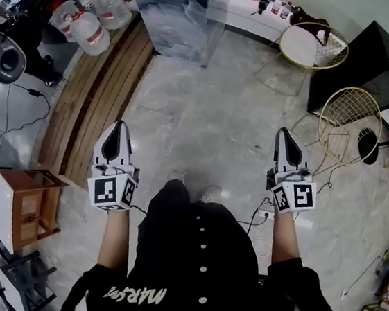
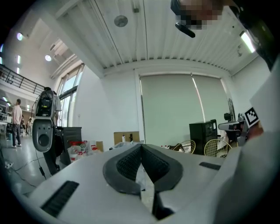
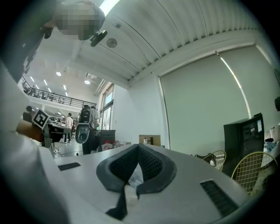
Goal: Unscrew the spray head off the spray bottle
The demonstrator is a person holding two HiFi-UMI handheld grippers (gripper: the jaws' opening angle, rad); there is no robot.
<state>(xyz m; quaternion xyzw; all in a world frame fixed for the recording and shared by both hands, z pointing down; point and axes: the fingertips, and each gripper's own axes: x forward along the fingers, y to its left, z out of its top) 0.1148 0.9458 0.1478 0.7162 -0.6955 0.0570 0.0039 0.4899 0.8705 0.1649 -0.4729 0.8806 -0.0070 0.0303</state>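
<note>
Pale grey polished stone floor [image 1: 206,118] fills most of the head view, veined and glossy. Left and ahead of the person [image 1: 197,256], a band of brown wooden planks [image 1: 99,105] runs away in straight boards. Far ahead stands a boxy shape under clear, crinkled plastic [image 1: 175,17], with a white counter [image 1: 232,9] just right of it. A matt black cabinet [image 1: 368,66] sits ahead to the person's right, and two round chairs of thin gold wire [image 1: 349,113] stand near it. Clear water jugs [image 1: 90,31] with red labels cluster far ahead to the left. A small square wooden table [image 1: 28,202] is close on the person's left.

The person wears a black top with white buttons and holds both tools out in front, over bare floor.

The left gripper [image 1: 119,129] [image 2: 141,151] is a smooth grey shell; its black ribbed pads [image 2: 129,164] meet at the tips, with nothing between them. The right gripper [image 1: 287,137] [image 3: 138,151] is the same, its pads [image 3: 151,164] pressed together on nothing.

Small bottles [image 1: 281,6] stand on the counter, well ahead of the person; I cannot tell whether one is the spray bottle.
</note>
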